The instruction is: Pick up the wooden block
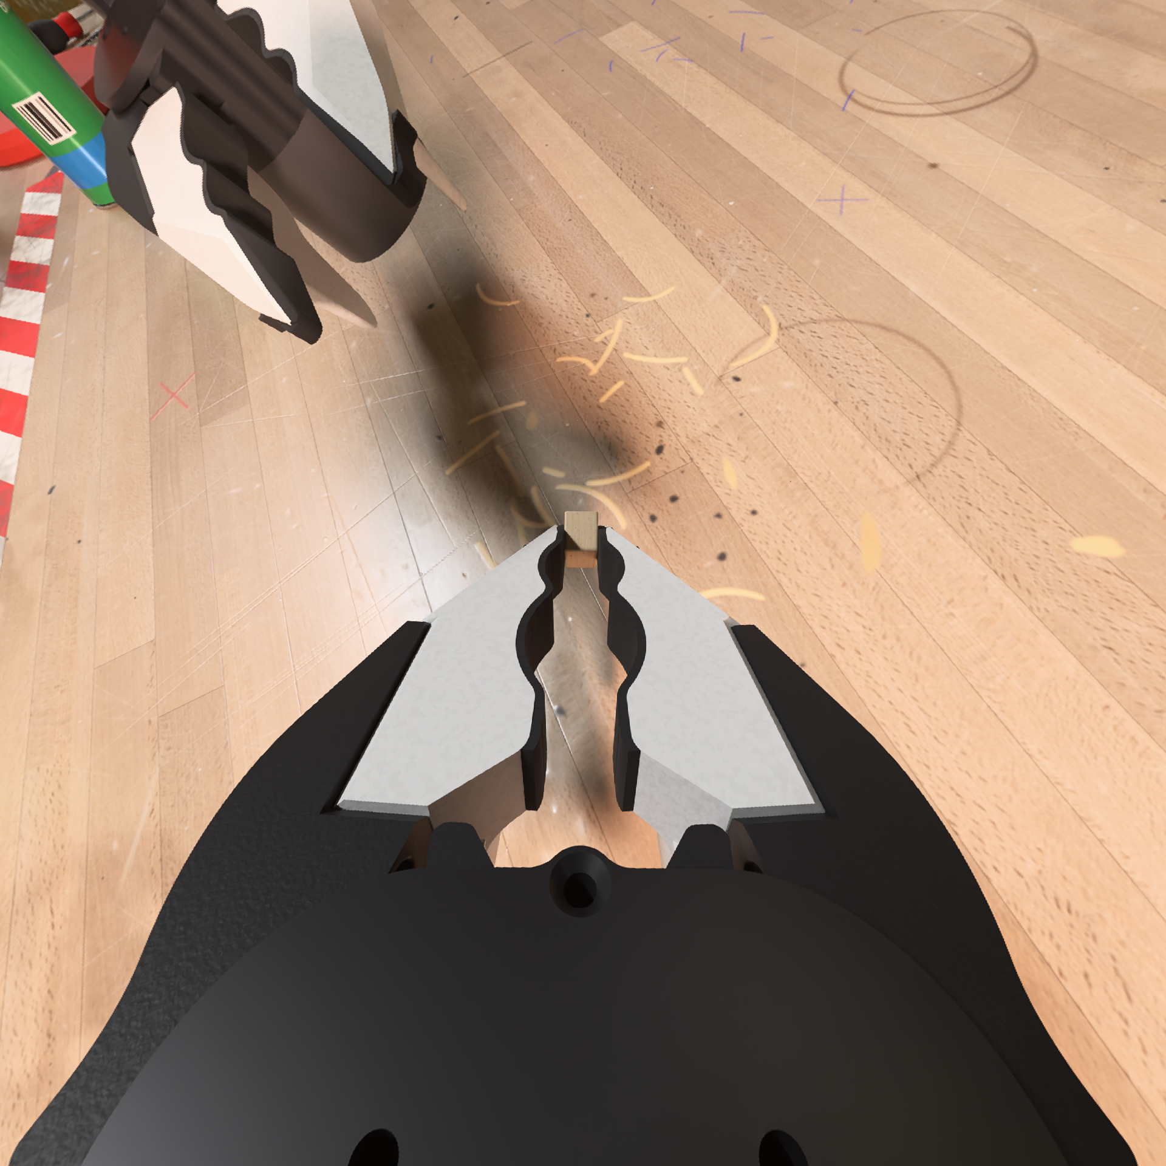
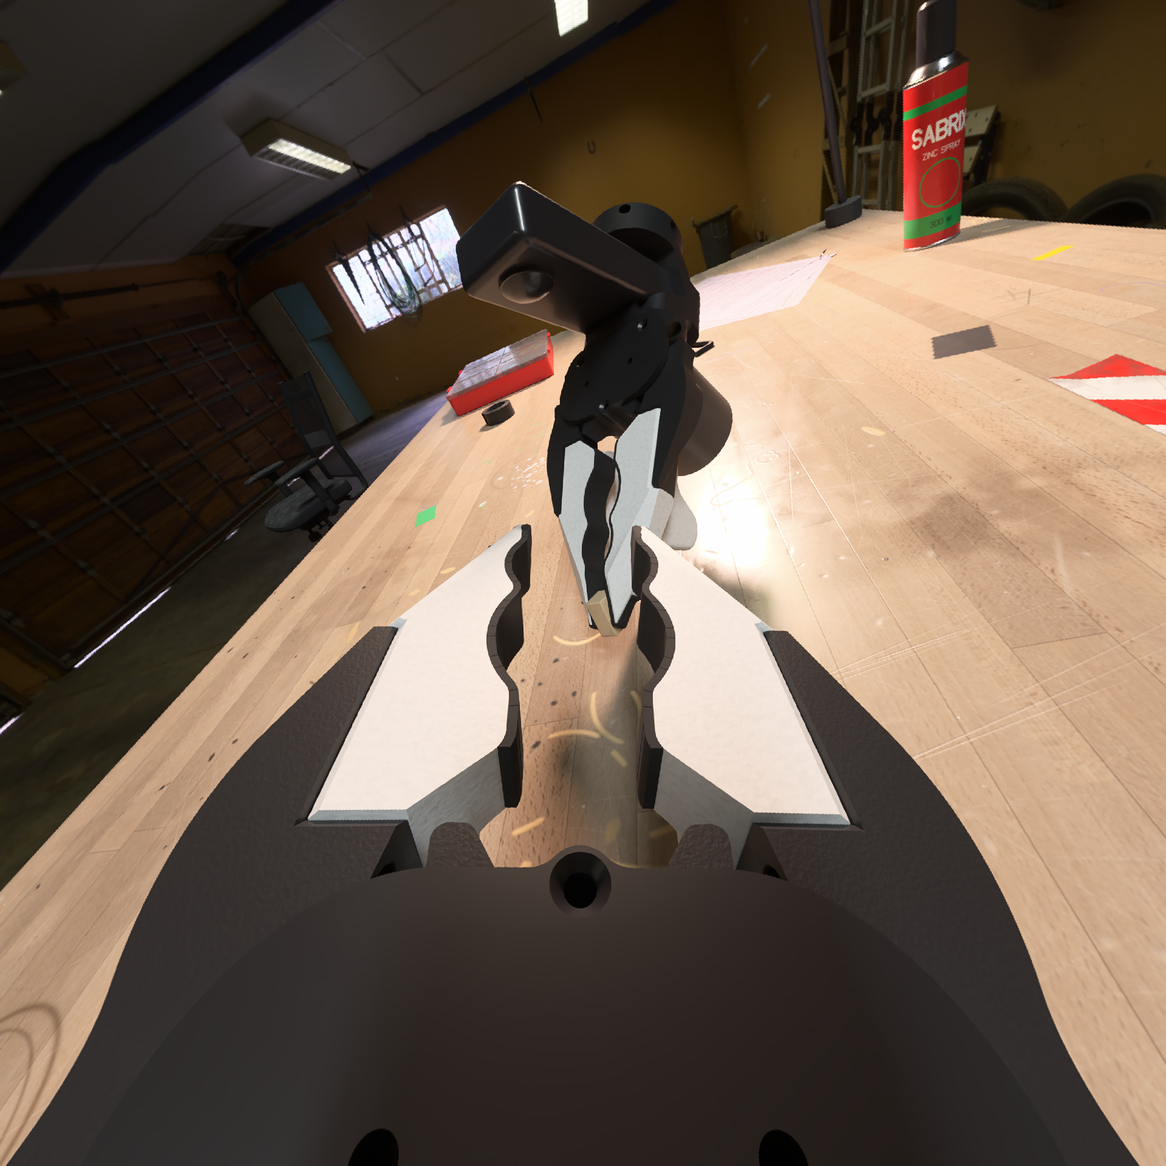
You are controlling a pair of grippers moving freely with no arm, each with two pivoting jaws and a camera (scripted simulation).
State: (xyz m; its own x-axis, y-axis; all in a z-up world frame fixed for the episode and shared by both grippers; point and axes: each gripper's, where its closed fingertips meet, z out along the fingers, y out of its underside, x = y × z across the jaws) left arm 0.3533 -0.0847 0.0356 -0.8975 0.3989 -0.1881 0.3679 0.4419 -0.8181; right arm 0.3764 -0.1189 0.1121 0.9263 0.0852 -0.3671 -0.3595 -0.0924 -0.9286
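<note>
Nearest the left wrist camera, the left gripper [image 1: 581, 536] has its white, black-edged fingers [image 1: 479, 669] drawn nearly together and clamped on the wooden block [image 1: 580, 536], a small pale cuboid pinched right at the fingertips. From the right wrist view the same block [image 2: 600, 613] hangs at those tips, apparently just clear of the tabletop [image 2: 946, 568], though whether its lower corner is touching I cannot tell. The grasp looks made, so the step in hand is probably the lift; with so little of the block inside the tips, the next move calls for a steady, straight rise without loosening the pinch. The right gripper [image 2: 582, 536] holds nothing, its fingers parted with bare wood between them, and it hovers near the left one, pointing toward the block. The tabletop is a light butcher-block surface, scratched and marked with ring stains, dark specks and pale curled shavings [image 1: 631, 359]. Farther off stand a red and green spray can [image 2: 934, 145], a red-edged box [image 2: 505, 372], a dark ring [image 2: 498, 413], a sheet of paper [image 2: 757, 287] and red-and-white striped tape [image 2: 1123, 391]. Beyond is a dim workshop with ochre walls, a window [image 2: 397, 265], ceiling lights, an office chair [image 2: 309, 479] and tyres [image 2: 1016, 195].
</note>
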